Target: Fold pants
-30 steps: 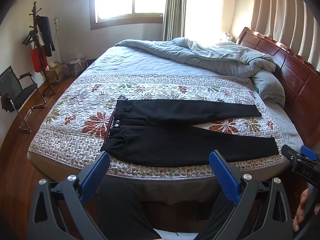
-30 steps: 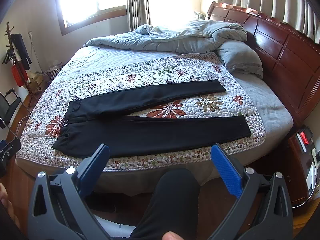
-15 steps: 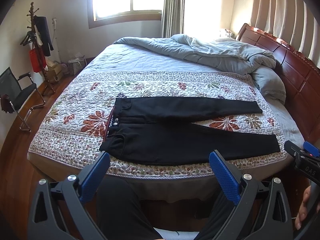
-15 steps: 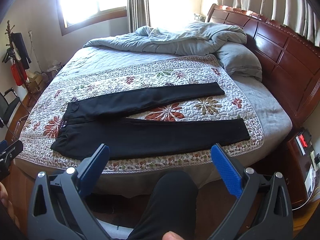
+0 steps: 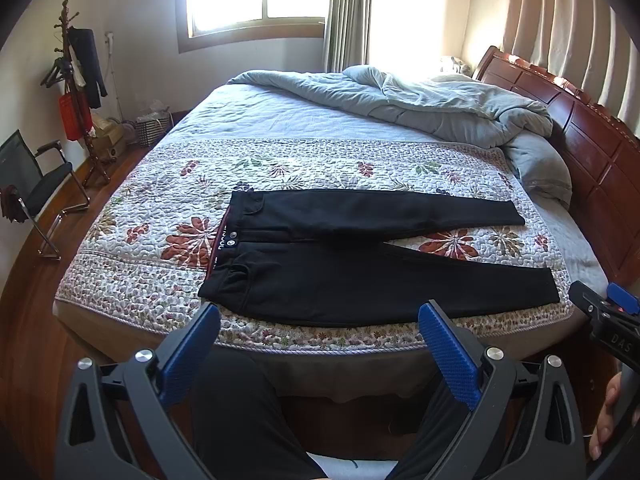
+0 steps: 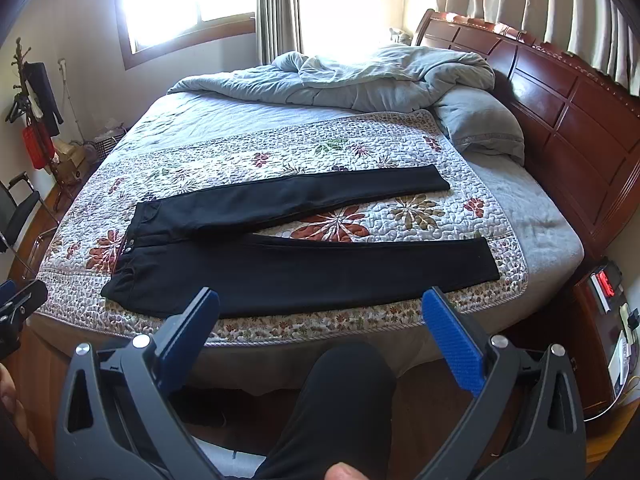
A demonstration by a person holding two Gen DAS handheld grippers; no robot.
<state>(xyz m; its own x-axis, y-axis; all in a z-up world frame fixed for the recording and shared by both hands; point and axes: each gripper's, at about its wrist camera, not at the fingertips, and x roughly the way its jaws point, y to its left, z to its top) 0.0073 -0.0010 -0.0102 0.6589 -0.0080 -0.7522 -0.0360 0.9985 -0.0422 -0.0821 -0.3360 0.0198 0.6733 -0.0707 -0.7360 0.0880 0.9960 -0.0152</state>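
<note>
Black pants [image 5: 360,264] lie flat on the floral quilt [image 5: 160,216] near the bed's front edge, waistband at 9 o'clock, legs spread toward 3 o'clock. The left gripper [image 5: 320,332] hangs short of the bed, fingers spread wide and empty. The right gripper [image 6: 320,324] is likewise wide apart, holding nothing.

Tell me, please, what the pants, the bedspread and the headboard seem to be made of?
Pants: matte black woven fabric, probably stretch denim or cotton; jeans-style pockets and button show. Bedspread: quilted cloth, likely cotton, with puckered stitching and printed flowers. Headboard: glossy reddish wood or veneer, with shiny panels.
</note>
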